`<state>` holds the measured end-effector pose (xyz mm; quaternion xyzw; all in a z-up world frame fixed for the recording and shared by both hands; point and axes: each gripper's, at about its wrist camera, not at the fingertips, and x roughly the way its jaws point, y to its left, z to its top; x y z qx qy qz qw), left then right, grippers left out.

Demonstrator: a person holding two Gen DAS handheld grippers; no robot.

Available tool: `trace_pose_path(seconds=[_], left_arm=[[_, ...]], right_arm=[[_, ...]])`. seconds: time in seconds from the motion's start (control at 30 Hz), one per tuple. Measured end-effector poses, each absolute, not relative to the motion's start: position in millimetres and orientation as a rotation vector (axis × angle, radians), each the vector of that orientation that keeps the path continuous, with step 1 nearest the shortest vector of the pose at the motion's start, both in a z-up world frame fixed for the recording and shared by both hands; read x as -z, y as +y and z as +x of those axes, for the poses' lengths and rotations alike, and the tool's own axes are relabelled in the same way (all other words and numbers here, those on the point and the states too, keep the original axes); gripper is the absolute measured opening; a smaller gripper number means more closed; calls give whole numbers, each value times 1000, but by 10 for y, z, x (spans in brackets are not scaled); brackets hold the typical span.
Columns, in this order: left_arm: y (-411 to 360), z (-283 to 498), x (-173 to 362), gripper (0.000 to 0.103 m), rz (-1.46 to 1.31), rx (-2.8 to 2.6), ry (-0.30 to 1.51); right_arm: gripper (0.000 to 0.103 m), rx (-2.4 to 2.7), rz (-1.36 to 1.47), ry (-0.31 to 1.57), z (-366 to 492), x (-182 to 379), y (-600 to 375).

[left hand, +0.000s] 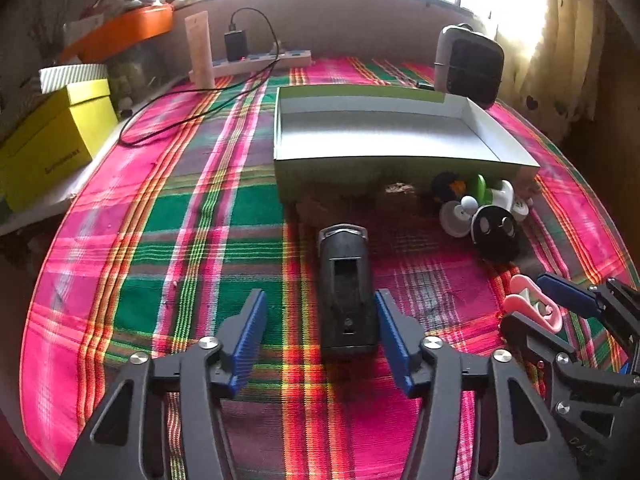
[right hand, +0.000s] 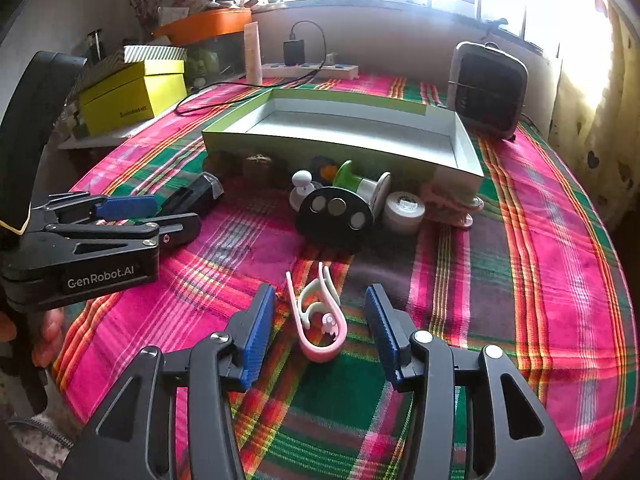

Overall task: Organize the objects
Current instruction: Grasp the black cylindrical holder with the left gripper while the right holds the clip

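Observation:
A black oblong device (left hand: 346, 292) lies on the plaid cloth between the blue pads of my left gripper (left hand: 319, 294). The right pad sits against its side; the left pad stands apart from it. A pink and white clip (right hand: 318, 320) lies between the pads of my right gripper (right hand: 320, 289), with a gap on both sides. The open white and green box (left hand: 340, 178) stands empty behind. Along its front wall lie a black disc with three silvery spots (right hand: 335, 214), a white tape roll (right hand: 403, 210), a green and white spool (right hand: 360, 184) and a white knob (right hand: 302, 190).
A grey fan unit (left hand: 470, 64) stands behind the box at the right. A power strip (left hand: 260, 62) with a charger and black cable runs along the back. A yellow box (left hand: 52, 148) sits at the left edge. A hand (right hand: 44, 336) holds the left gripper (right hand: 128, 216).

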<state>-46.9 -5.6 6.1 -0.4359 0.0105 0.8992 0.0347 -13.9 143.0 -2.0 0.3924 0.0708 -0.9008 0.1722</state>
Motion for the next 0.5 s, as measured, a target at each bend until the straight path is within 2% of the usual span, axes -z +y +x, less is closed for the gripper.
trace_pose_path(seconds=[0.17,0.27,0.5], left_arm=[[-37,-471,-77,32,-1328,-2752,34],[-30,-482,-81,27,-1325,-2747,36],[-17,-500,-83,26,-1323,-2744,41]], right_arm=[[39,2552,1109,201,-134,17,1410],[34,2543,1107,207,-133,16,1389],[25,2536,1111,203,-156,10,1354]])
